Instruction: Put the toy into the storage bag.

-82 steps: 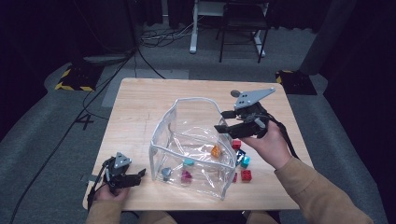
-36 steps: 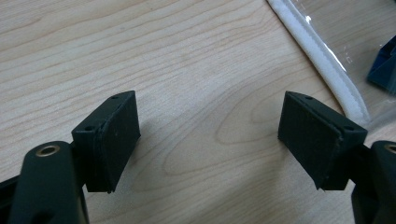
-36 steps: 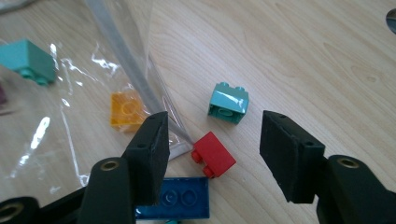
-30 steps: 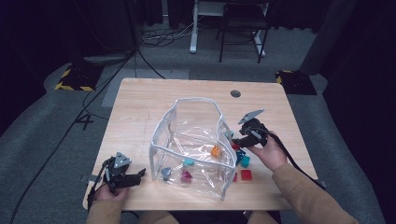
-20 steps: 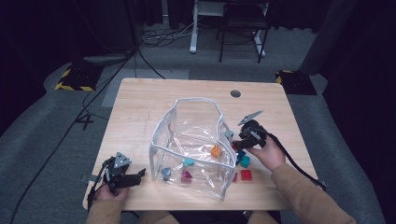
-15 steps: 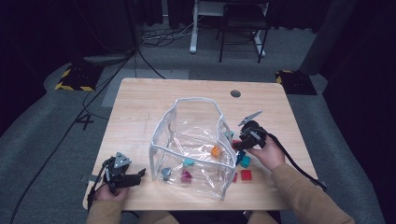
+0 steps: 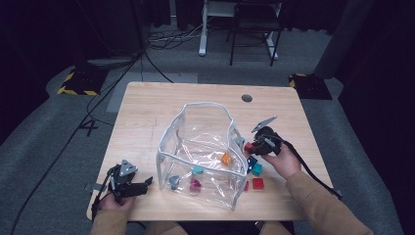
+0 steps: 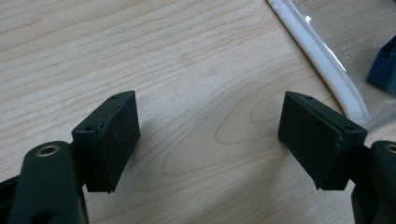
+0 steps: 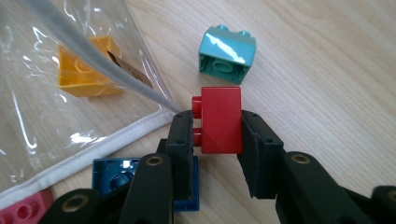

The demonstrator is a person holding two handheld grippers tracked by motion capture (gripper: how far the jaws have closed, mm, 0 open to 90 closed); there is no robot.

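I am looking at the wooden bench (image 7: 161,112), where the clear zip bag (image 7: 203,147) is standing open near the front edge, toward the middle. In the high view my left gripper (image 7: 128,182) is resting by the front left corner, just left of the bag; in the left gripper view its fingers (image 8: 116,135) are standing wide apart over bare wood, holding nothing, with the bag's white zip edge (image 8: 322,65) running past the right one. My right gripper (image 9: 215,135) is working just beside the bag's right side, toward the right edge. Its fingers have just been closing and are now pinching the red brick (image 9: 222,119) by its two sides. A teal brick (image 9: 227,53) is lying just beyond it, a blue brick (image 9: 114,175) is sitting under the left finger, and a yellow brick (image 9: 81,67) is lying inside the bag.
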